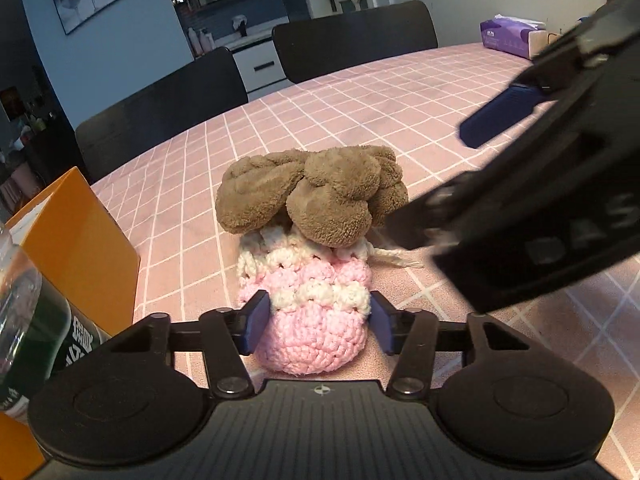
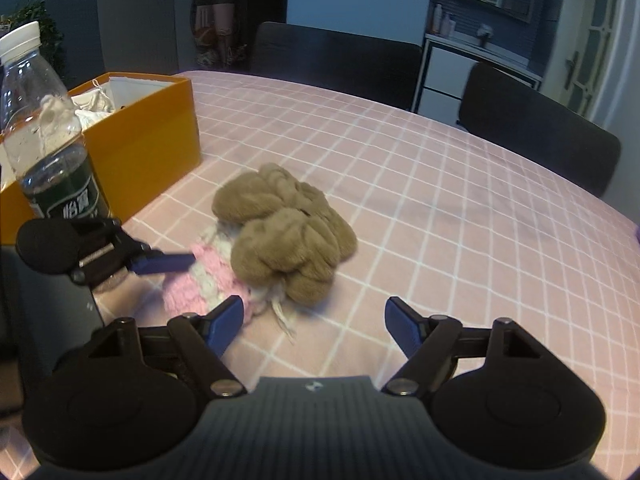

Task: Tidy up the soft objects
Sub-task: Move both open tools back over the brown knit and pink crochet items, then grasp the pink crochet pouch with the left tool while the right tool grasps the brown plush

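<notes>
The left gripper [image 1: 314, 322] has its blue pads pressed against either side of a pink and white crocheted pouch [image 1: 310, 312], clamped on its rounded bottom. The pouch is chunky knit yarn, bulb-shaped, and lies on its side on the table [image 1: 400, 112] with its long axis running away from the left gripper, its closed end nearest that gripper and its mouth pointing off toward the far side. A white twisted drawstring [image 1: 394, 258] trails from the neck onto the cloth. Spilling out of the mouth is a brown plush toy [image 1: 316, 192], soft and fuzzy, in lumpy rounded lobes.

The right gripper [image 2: 314, 326] hangs just beside the pouch with its fingers spread wide and nothing between them.

The table wears a pink cloth with a white grid. To the left gripper's left stands a clear plastic bottle [image 2: 46, 128] with a green label and white cap, then an orange box [image 2: 140, 128], open-topped. Farther off, a purple tissue pack [image 1: 508, 38] and dark chairs [image 1: 354, 38].
</notes>
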Demonstrator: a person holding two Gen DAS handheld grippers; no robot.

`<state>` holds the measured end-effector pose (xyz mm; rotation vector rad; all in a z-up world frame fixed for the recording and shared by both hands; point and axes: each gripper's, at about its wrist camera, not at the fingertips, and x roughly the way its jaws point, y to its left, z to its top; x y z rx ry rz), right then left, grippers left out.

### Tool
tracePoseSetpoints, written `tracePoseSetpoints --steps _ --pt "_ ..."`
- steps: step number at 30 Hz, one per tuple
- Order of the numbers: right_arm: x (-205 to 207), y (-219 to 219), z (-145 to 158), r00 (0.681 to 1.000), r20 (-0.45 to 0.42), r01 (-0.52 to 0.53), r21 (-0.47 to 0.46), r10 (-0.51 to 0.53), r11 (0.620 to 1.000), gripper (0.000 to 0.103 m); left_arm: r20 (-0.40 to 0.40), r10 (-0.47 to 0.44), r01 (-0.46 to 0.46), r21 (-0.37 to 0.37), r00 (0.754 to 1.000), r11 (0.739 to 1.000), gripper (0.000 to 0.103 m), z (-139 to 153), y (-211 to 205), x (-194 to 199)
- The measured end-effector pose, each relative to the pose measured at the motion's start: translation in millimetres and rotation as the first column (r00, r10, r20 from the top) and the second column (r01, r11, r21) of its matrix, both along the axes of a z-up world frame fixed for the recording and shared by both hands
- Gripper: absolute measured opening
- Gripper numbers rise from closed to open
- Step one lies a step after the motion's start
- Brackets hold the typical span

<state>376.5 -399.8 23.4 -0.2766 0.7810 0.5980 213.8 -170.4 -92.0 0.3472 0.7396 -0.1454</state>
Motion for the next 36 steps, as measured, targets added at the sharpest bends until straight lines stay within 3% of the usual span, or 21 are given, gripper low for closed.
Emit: tracePoseSetpoints --steps 9,17,24,29,32,36 --pt "26.1 25.8 -11.2 0.999 -0.030 0.013 0.050 -0.011 0.999 0.082 -0.034 0.001 0.000 0.011 0.999 1.000 0.049 2.9 -3.4 3.7" --pt "33.8 32.4 -26.6 0.995 -0.088 0.042 0.075 -0.035 0.996 0.065 -0.053 0.001 -0.001 0.007 0.999 1.000 0.049 3.6 -4.9 7.6" --pt "25.2 36.4 -20.6 0.998 -0.054 0.026 0.044 -0.024 0.999 0.038 -0.045 0.000 0.000 -0.004 0.999 1.000 0.045 5.3 -1.9 11.9" --pt "21.5 23.9 -6.4 0.998 -0.031 0.057 0.038 -0.056 0.998 0.035 -0.007 -0.012 0.011 -0.054 1.000 0.998 0.034 8.8 1.1 3.0" --pt "14.7 11.9 4.1 0.996 -0.004 0.089 0.009 -0.089 0.996 0.035 0.017 -0.014 0.015 -0.074 1.000 0.997 0.032 11.6 3.9 -6.5" --pt "0.1 -8.6 12.2 0.990 -0.031 0.134 -0.029 -0.135 0.991 0.035 0.028 -0.039 0.041 -0.093 0.999 0.995 0.032 17.9 8.2 -25.9"
